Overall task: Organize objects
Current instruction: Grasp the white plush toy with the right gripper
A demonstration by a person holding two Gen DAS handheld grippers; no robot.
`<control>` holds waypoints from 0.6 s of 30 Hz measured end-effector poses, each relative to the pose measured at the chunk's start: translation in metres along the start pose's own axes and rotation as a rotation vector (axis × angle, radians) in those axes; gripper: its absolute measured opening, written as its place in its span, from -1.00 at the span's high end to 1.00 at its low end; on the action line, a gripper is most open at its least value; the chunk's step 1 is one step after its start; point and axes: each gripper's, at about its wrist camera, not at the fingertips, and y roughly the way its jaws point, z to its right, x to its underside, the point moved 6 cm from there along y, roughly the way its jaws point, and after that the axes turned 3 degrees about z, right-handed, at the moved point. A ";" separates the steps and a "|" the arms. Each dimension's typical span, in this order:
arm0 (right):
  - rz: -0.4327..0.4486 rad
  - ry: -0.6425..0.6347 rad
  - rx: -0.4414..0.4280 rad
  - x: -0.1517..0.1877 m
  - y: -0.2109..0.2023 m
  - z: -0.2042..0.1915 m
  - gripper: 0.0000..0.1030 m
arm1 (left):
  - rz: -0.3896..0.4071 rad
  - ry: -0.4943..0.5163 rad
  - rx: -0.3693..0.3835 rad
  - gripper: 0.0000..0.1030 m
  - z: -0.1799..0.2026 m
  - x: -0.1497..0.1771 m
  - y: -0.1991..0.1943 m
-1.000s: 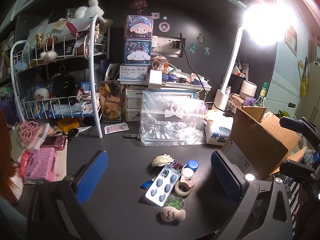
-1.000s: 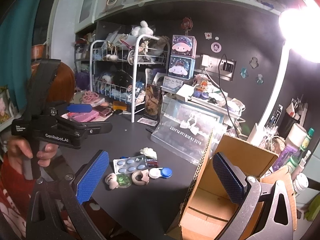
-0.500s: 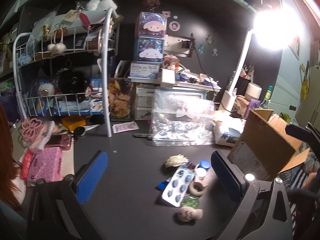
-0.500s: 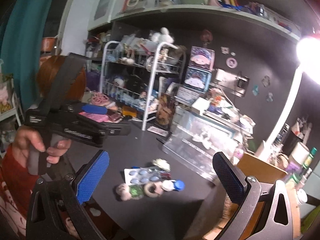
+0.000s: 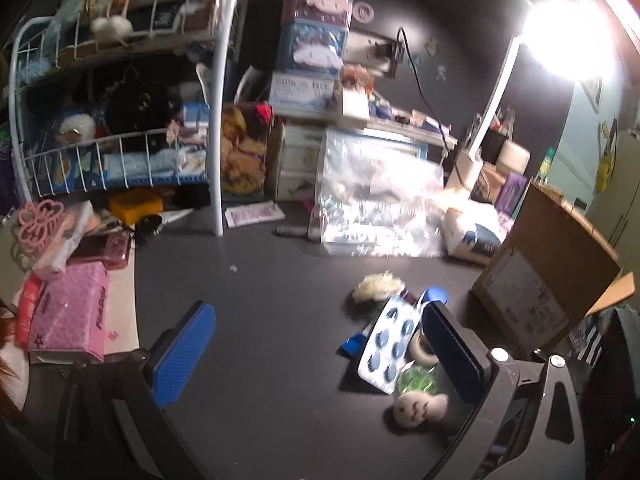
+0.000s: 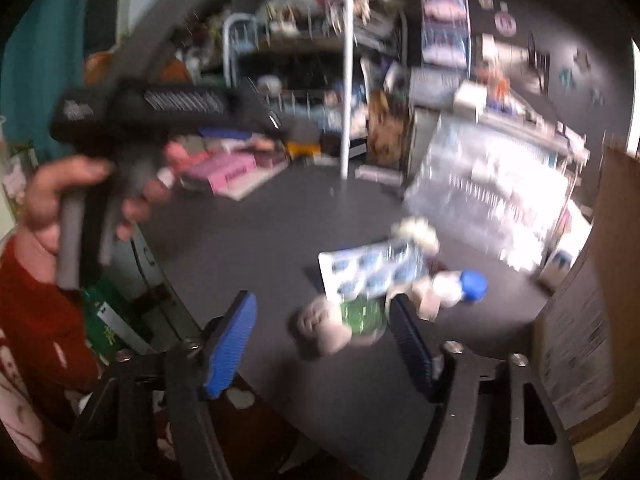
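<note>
1. The right tongs (image 6: 320, 336) are dropping toward the small heap of objects on the table (image 5: 260, 280); against the views from a second ago they are much lower and closer, and the right wrist view is smeared by the motion.
2. Their jaws are standing wide apart with nothing between them, and the round beige face toy (image 6: 324, 326) is sitting just ahead of the gap, beside the green piece (image 6: 362, 314).
3. The left tongs (image 5: 316, 352) are also gaping wide and gripping nothing. They are sliding nearer to the heap than before, so the blister pack (image 5: 390, 340), tape roll (image 5: 420, 346) and the face toy now lie beside the right-hand pad.
4. The heap itself is lying where it was: blue-capped case (image 5: 434, 294) and cream flower (image 5: 378, 286) at the far end, touching or nearly touching the pack.
5. The cardboard box (image 5: 548, 276) is standing open just right of the heap, probably the destination.
6. Judging by this, a first pick is about to start, most likely the face toy; nothing is sorted yet.
</note>
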 end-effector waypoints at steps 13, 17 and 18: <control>-0.093 0.045 -0.053 0.026 0.031 0.008 0.60 | -0.132 0.100 0.063 -0.99 0.015 0.035 0.016; -0.090 0.040 -0.070 0.024 0.033 0.004 0.71 | -0.159 0.096 0.089 -0.99 0.014 0.045 0.016; -0.090 0.041 -0.078 0.023 0.034 0.002 0.71 | -0.164 0.096 0.090 -0.99 0.013 0.046 0.016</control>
